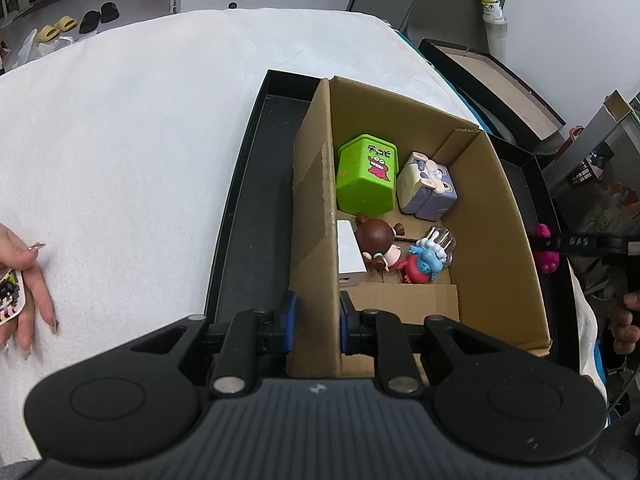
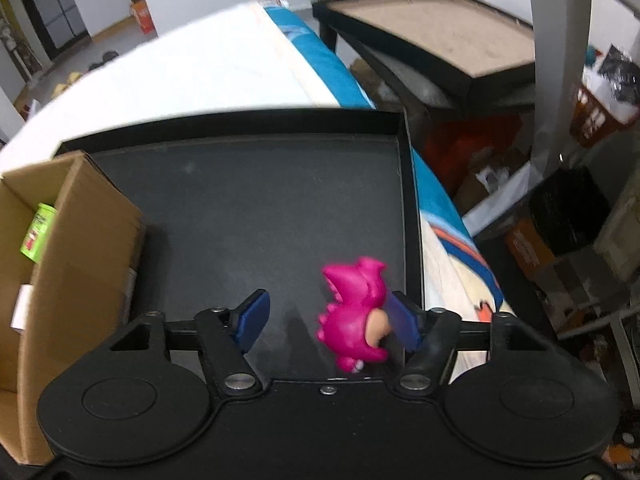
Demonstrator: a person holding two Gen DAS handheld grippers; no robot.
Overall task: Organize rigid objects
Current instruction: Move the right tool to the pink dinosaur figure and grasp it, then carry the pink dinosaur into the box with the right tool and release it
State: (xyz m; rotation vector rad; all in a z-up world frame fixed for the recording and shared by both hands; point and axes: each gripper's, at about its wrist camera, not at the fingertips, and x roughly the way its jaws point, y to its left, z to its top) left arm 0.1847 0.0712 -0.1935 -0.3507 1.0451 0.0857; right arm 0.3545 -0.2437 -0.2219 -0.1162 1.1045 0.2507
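Observation:
A cardboard box (image 1: 500,216) stands in a black tray (image 1: 248,200) on a white cloth. Inside lie a green toy box (image 1: 366,174), a lilac cube figure (image 1: 426,184), a brown-haired doll (image 1: 378,242), a red-and-blue figure (image 1: 426,260) and a white box (image 1: 350,250). My left gripper (image 1: 318,316) is shut on the box's left wall. My right gripper (image 2: 330,318) is open over the tray floor (image 2: 260,200); a pink dinosaur toy (image 2: 356,312) leans against its right finger (image 2: 404,320). The pink toy also shows in the left wrist view (image 1: 545,246).
A person's hand (image 1: 24,280) with a beaded card rests on the white cloth (image 1: 140,120) at left. A black-framed table (image 2: 432,36) and cluttered shelves (image 2: 580,200) stand to the right. Slippers (image 1: 56,28) lie on the floor beyond.

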